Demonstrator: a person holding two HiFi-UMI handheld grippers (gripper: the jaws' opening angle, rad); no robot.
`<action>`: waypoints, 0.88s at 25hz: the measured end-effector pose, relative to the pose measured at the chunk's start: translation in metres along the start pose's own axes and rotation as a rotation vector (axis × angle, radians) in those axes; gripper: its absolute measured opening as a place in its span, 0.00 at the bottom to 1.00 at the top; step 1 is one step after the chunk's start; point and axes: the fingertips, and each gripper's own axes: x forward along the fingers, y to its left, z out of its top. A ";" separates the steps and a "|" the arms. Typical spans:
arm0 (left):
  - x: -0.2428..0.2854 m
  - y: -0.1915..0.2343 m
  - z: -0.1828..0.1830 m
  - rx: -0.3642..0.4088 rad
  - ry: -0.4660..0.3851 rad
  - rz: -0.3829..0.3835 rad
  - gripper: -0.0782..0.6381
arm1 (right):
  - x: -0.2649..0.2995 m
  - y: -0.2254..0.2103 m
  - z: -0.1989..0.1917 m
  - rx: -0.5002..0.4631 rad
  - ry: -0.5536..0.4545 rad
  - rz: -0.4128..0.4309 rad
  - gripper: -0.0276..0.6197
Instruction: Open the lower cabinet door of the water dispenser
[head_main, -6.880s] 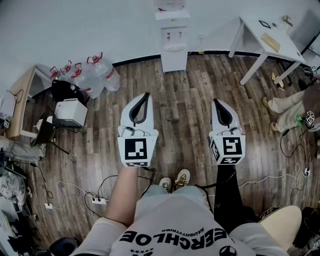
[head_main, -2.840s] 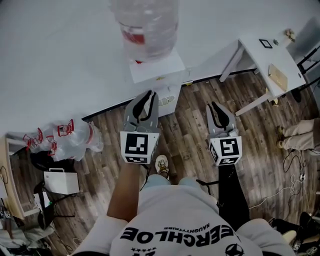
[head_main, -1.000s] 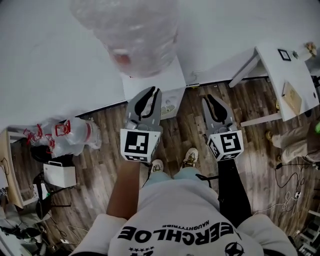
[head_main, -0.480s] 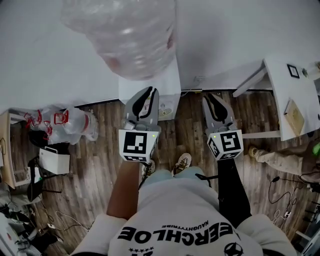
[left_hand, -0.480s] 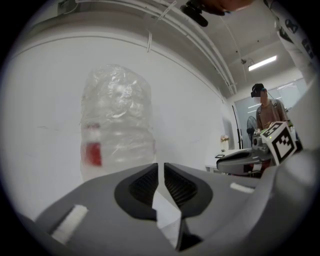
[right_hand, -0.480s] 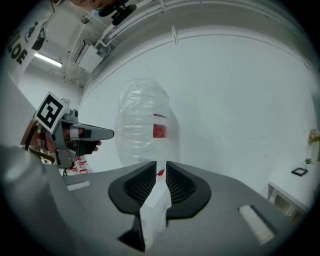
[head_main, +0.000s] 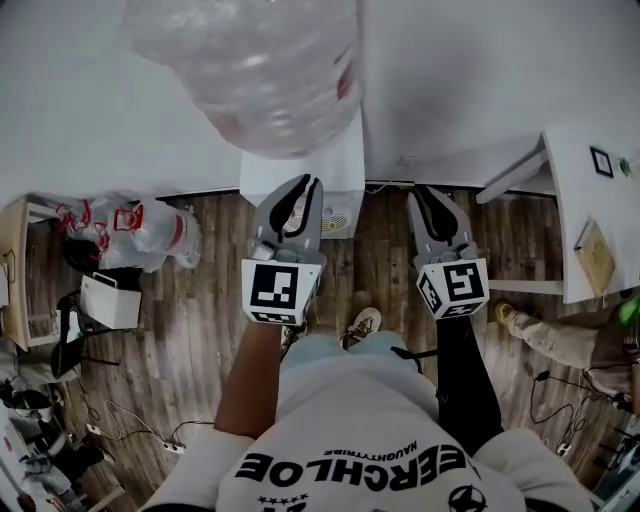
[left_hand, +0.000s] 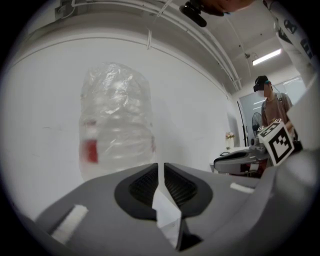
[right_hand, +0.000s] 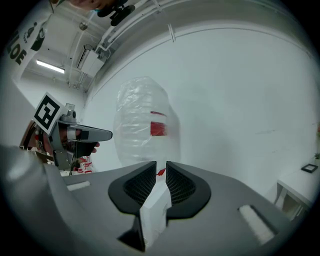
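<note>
The wearer's shirt and bare left forearm fill the 6 o'clock edge of the head view, hiding the floor beneath; one shoe (head_main: 362, 325) pokes out just beyond. The left claw (head_main: 303, 183) and the right claw (head_main: 427, 193) both point toward 12 o'clock. Each claw's own view shows its jaws a thin slit apart, with nothing between them.

The water dispenser (head_main: 345, 165) stands just past the claw tips at 12 o'clock, against the wall (head_main: 480, 80). The big clear bottle (head_main: 250, 70) on top of it covers most of its body. Seen from straight above, the lower cabinet door cannot be made out. In both gripper views only the bottle rises over the claw bodies, and the cabinet below is blocked.

The floor (head_main: 200, 300) is dark wood planks with cables trailing at 7 o'clock. Spare water bottles (head_main: 150, 235) lie at 9 o'clock by a white box (head_main: 110, 300). A white table (head_main: 590, 200) is cut off at the 3 o'clock edge. A seated person's legs (head_main: 560, 340) show at 4 o'clock.

Half a second ago the table sat further in from that edge. Seven seconds ago the dispenser stood small and far across open floor; now it is right at the claw tips.
</note>
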 end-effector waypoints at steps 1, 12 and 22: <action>0.002 -0.001 -0.001 0.001 0.004 0.000 0.18 | 0.000 -0.001 -0.002 0.001 0.004 0.003 0.11; 0.012 -0.026 -0.029 0.016 0.043 -0.044 0.18 | -0.005 -0.004 -0.054 -0.005 0.094 0.024 0.11; 0.017 -0.049 -0.089 0.000 0.176 -0.123 0.18 | -0.004 -0.004 -0.135 0.048 0.230 0.032 0.11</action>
